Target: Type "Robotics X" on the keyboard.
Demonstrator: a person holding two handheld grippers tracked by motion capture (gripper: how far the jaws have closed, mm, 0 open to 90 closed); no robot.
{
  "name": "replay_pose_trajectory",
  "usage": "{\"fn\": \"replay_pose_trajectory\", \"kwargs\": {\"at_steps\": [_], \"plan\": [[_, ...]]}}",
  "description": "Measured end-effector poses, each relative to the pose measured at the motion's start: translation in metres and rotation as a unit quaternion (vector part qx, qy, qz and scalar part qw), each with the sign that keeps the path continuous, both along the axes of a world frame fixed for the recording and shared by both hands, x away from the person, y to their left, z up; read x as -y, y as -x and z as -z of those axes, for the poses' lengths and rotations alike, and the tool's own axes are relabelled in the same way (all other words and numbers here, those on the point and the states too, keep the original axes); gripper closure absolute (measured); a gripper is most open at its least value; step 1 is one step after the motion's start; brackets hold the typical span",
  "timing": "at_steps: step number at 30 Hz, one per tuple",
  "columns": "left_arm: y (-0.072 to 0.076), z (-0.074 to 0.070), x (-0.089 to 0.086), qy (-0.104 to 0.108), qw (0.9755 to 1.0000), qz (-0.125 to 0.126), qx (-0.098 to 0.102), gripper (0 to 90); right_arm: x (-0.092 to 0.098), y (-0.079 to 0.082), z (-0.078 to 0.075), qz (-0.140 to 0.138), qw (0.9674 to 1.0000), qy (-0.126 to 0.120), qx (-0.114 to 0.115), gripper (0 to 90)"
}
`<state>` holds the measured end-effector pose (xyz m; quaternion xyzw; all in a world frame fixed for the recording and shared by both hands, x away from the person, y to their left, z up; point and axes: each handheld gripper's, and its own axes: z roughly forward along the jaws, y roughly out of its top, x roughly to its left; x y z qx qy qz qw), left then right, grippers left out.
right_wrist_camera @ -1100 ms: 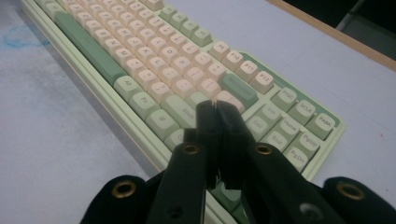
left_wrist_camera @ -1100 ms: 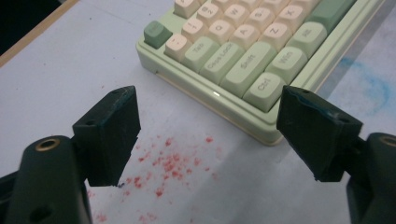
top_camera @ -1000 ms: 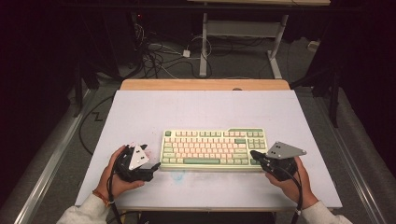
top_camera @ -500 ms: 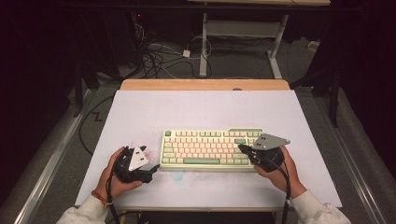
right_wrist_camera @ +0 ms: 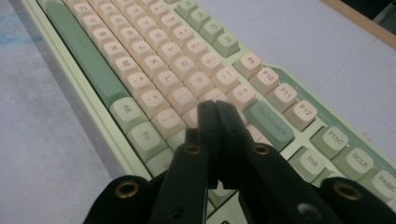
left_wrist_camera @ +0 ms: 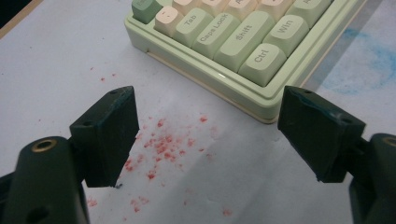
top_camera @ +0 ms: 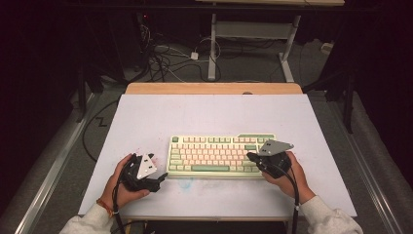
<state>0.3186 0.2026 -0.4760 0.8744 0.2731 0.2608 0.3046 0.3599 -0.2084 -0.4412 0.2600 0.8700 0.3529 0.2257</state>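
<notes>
Hidden: right gripper's closed tips cover the keys under them; contact with a key cannot be told.
Left gripper: jaws wide, holding nothing, low over red specks, just left of the keyboard's near-left corner.
Keyboard: green and cream, table's near centre.
Right gripper: jaws together, nothing between them, over the keyboard's right end.
Hands: each wraps its gripper from the near edge.

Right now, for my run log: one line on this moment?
left claw open beside keyboard | right claw shut over right-side keys | nothing held
</notes>
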Motion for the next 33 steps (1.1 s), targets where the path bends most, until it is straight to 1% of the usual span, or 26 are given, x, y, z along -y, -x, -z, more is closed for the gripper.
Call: {"fn": "replay_pose_trajectory", "kwargs": {"at_steps": [5, 11, 14, 16, 17, 19, 20, 21, 23, 24, 25, 26, 27, 29, 30, 31, 32, 33], "plan": [[0.000, 0.000, 0.000, -0.002, 1.0000, 0.001, 0.000, 19.2, 0.001, -0.002, 0.008, 0.003, 0.9999, 0.009, -0.011, 89.9], [0.001, -0.001, 0.000, -0.004, 1.0000, 0.000, 0.001, 19.2, 0.002, -0.002, 0.012, 0.004, 0.9997, 0.014, -0.018, 89.9], [0.001, -0.004, -0.002, 0.007, 1.0000, -0.003, 0.000, 19.3, 0.002, -0.003, 0.016, 0.002, 0.9997, 0.015, -0.020, 89.9], [0.002, -0.007, -0.004, 0.031, 0.9994, -0.013, -0.006, 20.7, 0.003, -0.002, 0.018, 0.004, 0.9998, 0.009, -0.018, 90.0], [0.001, -0.009, -0.005, 0.037, 0.9991, -0.018, -0.009, 23.4, 0.003, -0.001, 0.019, 0.006, 0.9998, 0.005, -0.018, 90.0], [0.002, -0.012, -0.005, 0.042, 0.9989, -0.022, -0.009, 29.5, 0.005, 0.000, 0.019, 0.005, 0.9999, 0.002, -0.016, 89.9], [0.003, -0.014, -0.004, 0.039, 0.9989, -0.024, -0.008, 31.9, 0.005, 0.001, 0.020, 0.008, 0.9998, 0.000, -0.016, 90.0], [0.003, -0.016, -0.004, 0.037, 0.9989, -0.027, -0.008, 36.2, 0.005, 0.002, 0.020, 0.008, 0.9999, 0.000, -0.014, 90.0], [0.004, -0.019, -0.004, 0.043, 0.9986, -0.029, -0.008, 42.7, 0.006, 0.002, 0.020, 0.010, 0.9999, -0.001, -0.014, 90.0], [0.004, -0.021, -0.005, 0.045, 0.9984, -0.032, -0.013, 51.2, 0.006, 0.002, 0.020, 0.010, 0.9999, -0.002, -0.014, 90.0], [0.003, -0.023, -0.005, 0.051, 0.9980, -0.034, -0.018, 57.6, 0.006, 0.002, 0.021, 0.010, 0.9999, -0.003, -0.014, 90.0], [0.003, -0.024, -0.007, 0.056, 0.9978, -0.028, -0.021, 62.0, 0.006, 0.002, 0.021, 0.010, 0.9999, -0.002, -0.013, 90.0], [0.003, -0.026, -0.008, 0.060, 0.9976, -0.027, -0.021, 66.6, 0.006, 0.002, 0.021, 0.010, 0.9999, -0.003, -0.012, 90.0], [0.003, -0.028, -0.010, 0.063, 0.9974, -0.028, -0.021, 74.2, 0.006, 0.003, 0.021, 0.012, 0.9998, -0.005, -0.013, 90.0], [0.003, -0.029, -0.011, 0.066, 0.9973, -0.023, -0.023, 77.6, 0.006, 0.003, 0.021, 0.012, 0.9998, -0.005, -0.012, 90.0], [0.003, -0.030, -0.011, 0.065, 0.9974, -0.021, -0.023, 80.6, 0.006, 0.003, 0.021, 0.012, 0.9999, -0.004, -0.011, 90.0], [0.004, -0.032, -0.012, 0.062, 0.9976, -0.022, -0.018, 82.4, 0.006, 0.003, 0.021, 0.012, 0.9999, -0.003, -0.010, 90.0], [0.005, -0.034, -0.013, 0.065, 0.9976, -0.020, -0.012, 83.9, 0.005, 0.003, 0.021, 0.012, 0.9999, -0.003, -0.010, 90.0]]}}
